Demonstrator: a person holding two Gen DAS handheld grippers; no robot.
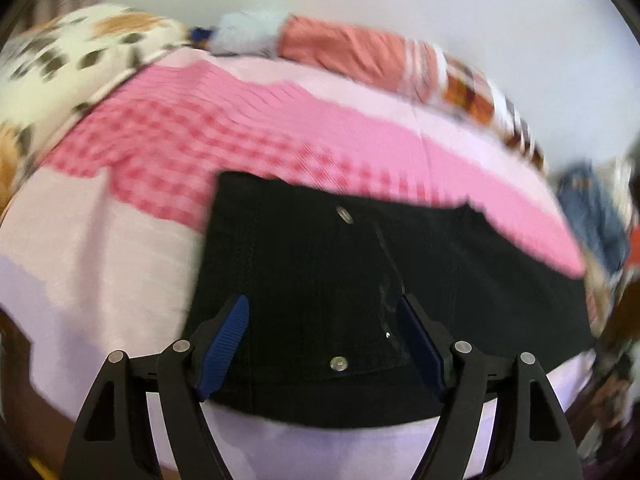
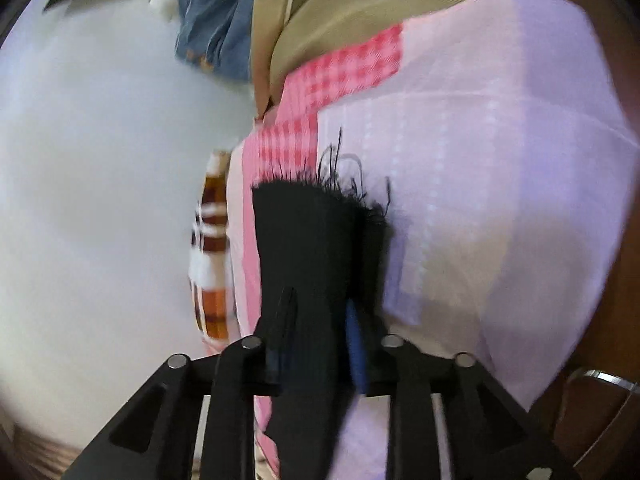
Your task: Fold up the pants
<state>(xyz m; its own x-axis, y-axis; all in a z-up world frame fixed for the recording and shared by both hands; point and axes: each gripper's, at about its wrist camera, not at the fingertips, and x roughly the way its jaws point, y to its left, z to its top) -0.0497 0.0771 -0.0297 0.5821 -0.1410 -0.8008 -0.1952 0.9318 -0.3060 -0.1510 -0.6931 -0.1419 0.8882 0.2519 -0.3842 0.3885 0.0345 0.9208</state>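
Note:
Black pants (image 1: 320, 260) lie flat on a pink and lilac patchwork bedspread (image 1: 280, 120), waistband side near me, with metal rivets showing. My left gripper (image 1: 323, 300) hovers over that part, its blue pads wide apart and nothing between them. In the right wrist view a black pant leg (image 2: 304, 232) with a frayed hem (image 2: 320, 184) runs away from me over the bedspread (image 2: 480, 160). It passes between the fingers of my right gripper (image 2: 320, 300) and drapes down over them. The jaws stand a little apart, loose around the cloth, with the blue pad (image 2: 356, 340) partly bare.
A spotted pillow (image 1: 60, 60), salmon cloth (image 1: 340, 48) and plaid cloth (image 1: 480, 92) line the bed's far side. Blue denim (image 2: 216, 20) and tan fabric (image 2: 360, 12) lie beyond the hem. A white wall (image 2: 100, 160) stands left; wood (image 2: 624, 320) edges the bed on the right.

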